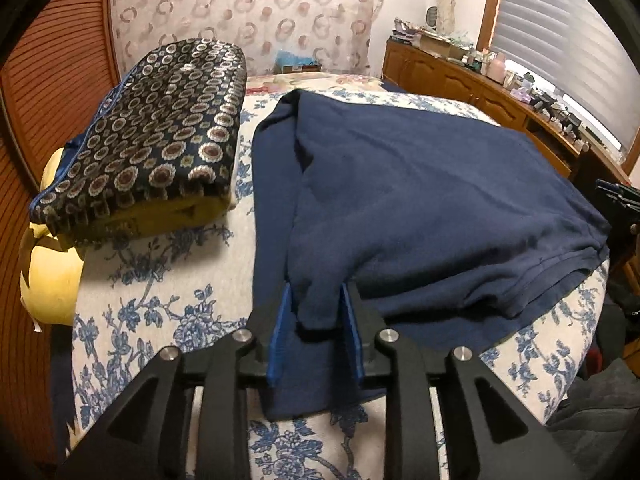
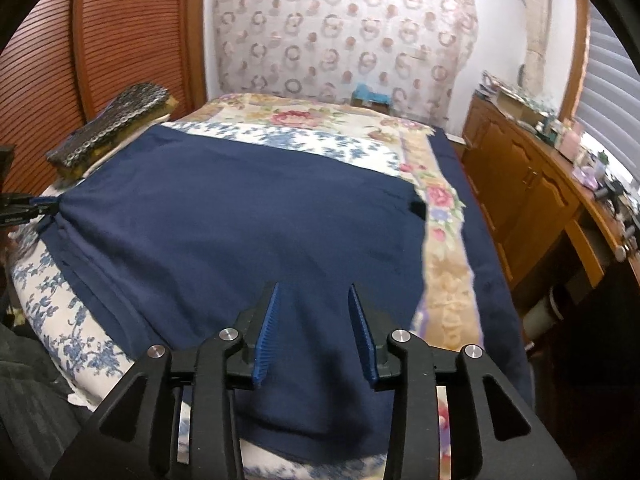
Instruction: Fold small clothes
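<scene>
Navy shirt [image 1: 420,200] lay folded on bed [image 1: 160,320]; near corners sat between parted left tool [image 1: 316,292] and right tool [image 2: 314,292], unpinched.

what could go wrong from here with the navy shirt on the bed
1. The near corners of the navy shirt sit between the parted pads of the left gripper and right gripper; pulling away could drag the fold open.
2. The near hem lies at the edge of the bed, so the fabric may slide off.
3. The folded patterned stack sits close beside the shirt; a sideways fold could bump it.
</scene>
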